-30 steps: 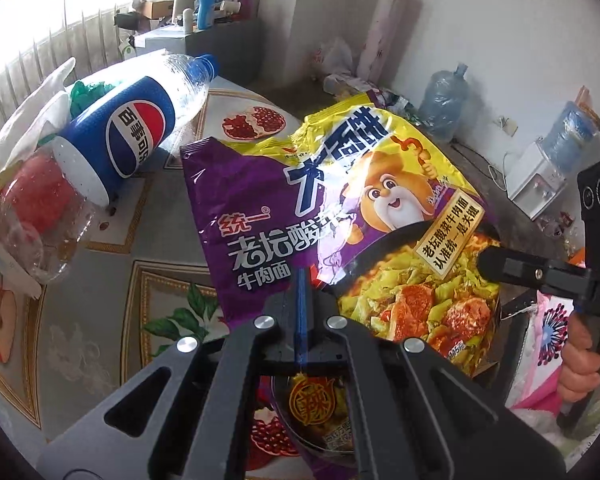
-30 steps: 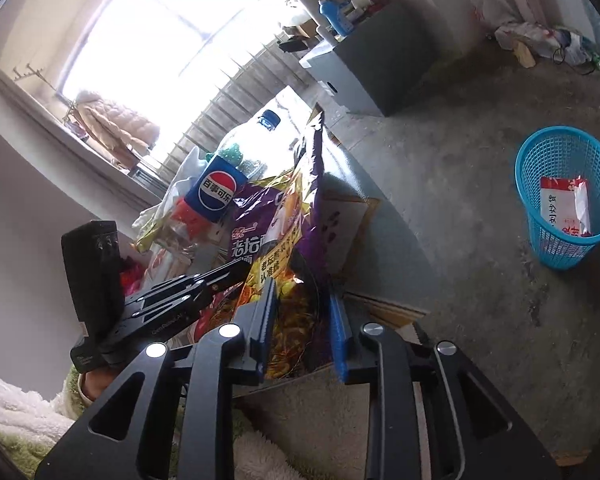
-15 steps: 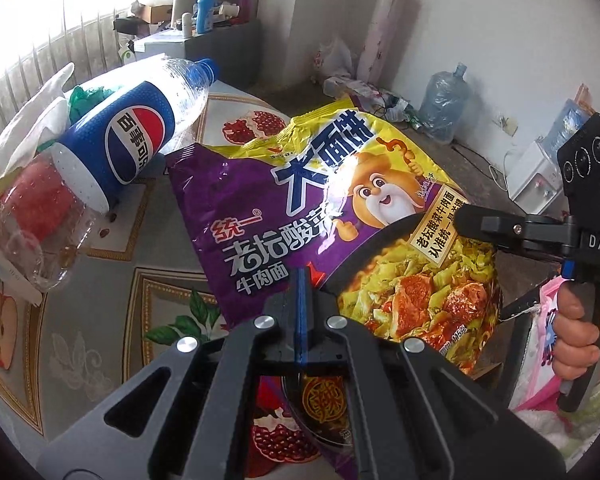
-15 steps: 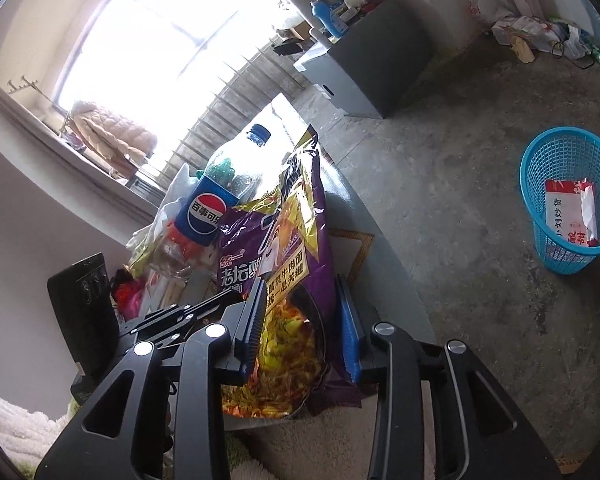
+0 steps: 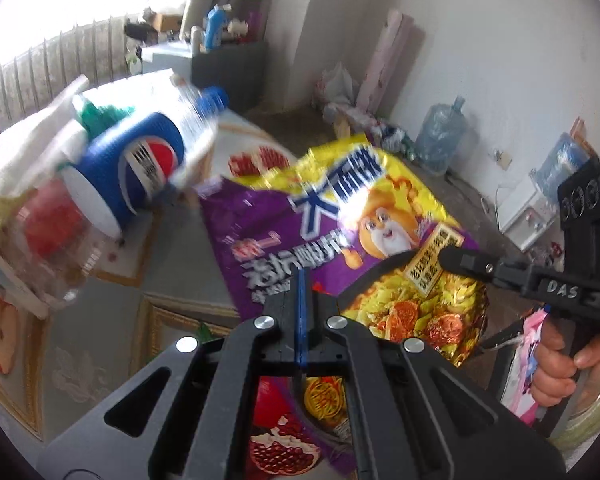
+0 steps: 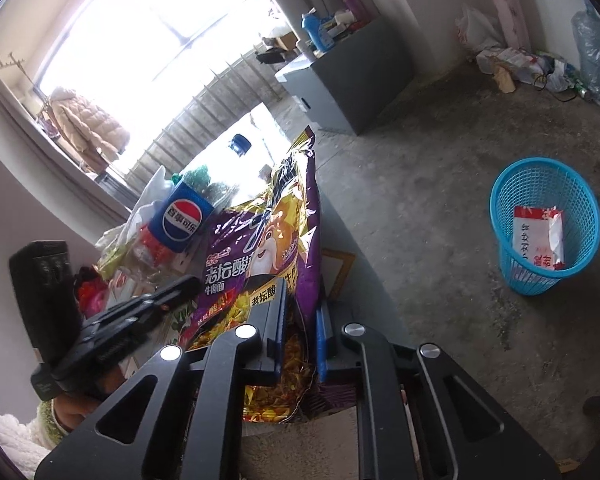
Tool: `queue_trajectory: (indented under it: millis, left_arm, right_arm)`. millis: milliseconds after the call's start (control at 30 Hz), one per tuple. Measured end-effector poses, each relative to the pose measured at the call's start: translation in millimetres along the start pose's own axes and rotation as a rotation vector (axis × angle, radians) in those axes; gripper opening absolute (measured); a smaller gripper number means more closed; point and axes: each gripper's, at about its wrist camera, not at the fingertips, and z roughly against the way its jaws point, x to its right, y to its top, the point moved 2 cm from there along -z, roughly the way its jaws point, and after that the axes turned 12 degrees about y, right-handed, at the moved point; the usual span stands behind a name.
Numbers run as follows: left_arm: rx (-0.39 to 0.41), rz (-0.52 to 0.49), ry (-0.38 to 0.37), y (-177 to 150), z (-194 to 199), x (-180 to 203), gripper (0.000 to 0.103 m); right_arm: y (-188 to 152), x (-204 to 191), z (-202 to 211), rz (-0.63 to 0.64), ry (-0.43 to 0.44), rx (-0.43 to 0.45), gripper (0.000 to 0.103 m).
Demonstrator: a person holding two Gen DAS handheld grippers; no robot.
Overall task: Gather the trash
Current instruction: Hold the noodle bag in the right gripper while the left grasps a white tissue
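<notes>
The crinkled purple-and-yellow foil instant-noodle wrapper (image 5: 340,216) lies at the edge of the table covered in a fruit-printed oilcloth (image 5: 100,320), spread from the centre of the left wrist view out toward three o'clock, its printed bowl of noodles facing up. The left gripper (image 5: 302,280) sits at six o'clock of its own view with its black jaws pressed together, blue pads meeting in one thin line above the wrapper's lower purple edge; whether any foil is caught in that line cannot be told. The right gripper (image 6: 300,320) has just been closing, and in its own view the wrapper's bottom edge stands between its blue-lined fingers (image 6: 323,332), the foil bunched and crumpled there, so it grips the wrapper. In the left view the same tool reaches in from three o'clock, its tip on the wrapper's right side, with a person's hand (image 5: 556,364) wrapped round its handle. At ten o'clock of the wrapper rests a clear plastic cola bottle with a blue label and blue cap (image 5: 140,160), tilted on a heap of white bags and other clear packaging. In the right wrist view, at three o'clock on the concrete floor and well apart from the table, stands a round blue plastic mesh basket (image 6: 512,264) holding a red-and-white paper packet (image 6: 538,236).
</notes>
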Motion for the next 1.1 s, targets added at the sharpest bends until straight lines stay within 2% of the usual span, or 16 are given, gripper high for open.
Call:
queue_trajectory:
  millis: [233, 400, 500, 533, 600, 667, 767, 933, 1000, 1100]
  left_arm:
    - [0.115, 0.033, 0.094, 19, 34, -27, 0.0]
    - [0.207, 0.01, 0.231, 30, 67, -44, 0.0]
    - [0.206, 0.008, 0.314, 37, 74, -56, 0.002]
    - [0.203, 0.014, 0.337, 40, 74, -61, 0.005]
    - [0.185, 0.03, 0.372, 48, 70, -73, 0.022]
    - [0.164, 0.038, 0.383, 54, 65, -79, 0.033]
    - [0.086, 0.066, 0.422, 63, 43, -93, 0.039]
    - [-0.003, 0.092, 0.5, 56, 22, -107, 0.038]
    - [-0.011, 0.109, 0.505, 53, 20, -111, 0.017]
    - [0.007, 0.113, 0.511, 49, 28, -110, 0.009]
  right_arm:
    - [9, 6, 1, -0.032, -0.008, 0.042, 0.01]
    - [17, 7, -8, -0.049, 0.009, 0.059, 0.01]
    - [22, 5, -14, -0.056, 0.023, 0.069, 0.01]
    - [24, 5, -17, -0.058, 0.028, 0.072, 0.01]
    - [26, 4, -21, -0.063, 0.041, 0.074, 0.01]
    - [28, 2, -24, -0.06, 0.044, 0.079, 0.01]
    - [30, 0, -28, -0.058, 0.05, 0.087, 0.01]
    - [30, -4, -35, -0.049, 0.054, 0.081, 0.01]
    - [29, -5, -36, -0.047, 0.053, 0.077, 0.01]
    - [28, -3, -36, -0.049, 0.048, 0.071, 0.01]
